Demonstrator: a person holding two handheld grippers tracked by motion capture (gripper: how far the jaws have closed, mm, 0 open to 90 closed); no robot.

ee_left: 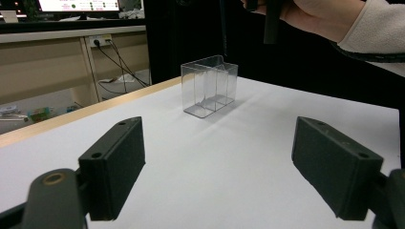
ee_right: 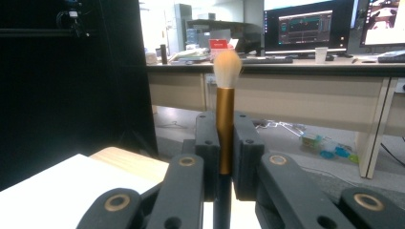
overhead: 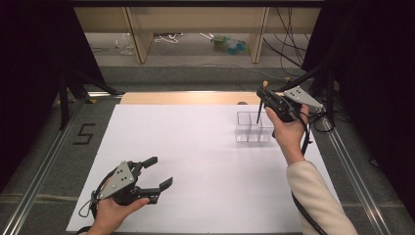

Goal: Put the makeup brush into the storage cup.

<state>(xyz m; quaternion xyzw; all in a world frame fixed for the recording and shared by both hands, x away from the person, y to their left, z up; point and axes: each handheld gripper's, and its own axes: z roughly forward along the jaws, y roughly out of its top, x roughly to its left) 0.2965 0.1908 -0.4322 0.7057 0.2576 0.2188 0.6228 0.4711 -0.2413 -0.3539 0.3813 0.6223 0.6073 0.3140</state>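
With the gold-handled, white-bristled makeup brush [ee_right: 225, 129] pinched upright in the right hand-held gripper [overhead: 268, 100], its dark handle end just above the clear plastic divided organiser box [overhead: 253, 127], it should be lowered straight into one compartment, while the left hand-held gripper [overhead: 157, 172] rests spread apart.

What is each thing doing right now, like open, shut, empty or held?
Left gripper: open, holding nothing, low over the table.
Right gripper: shut on the makeup brush.
Makeup brush: upright between the jaws, bristles up, handle pointing down above the box.
Clear divided box: upright on the white table, empty.
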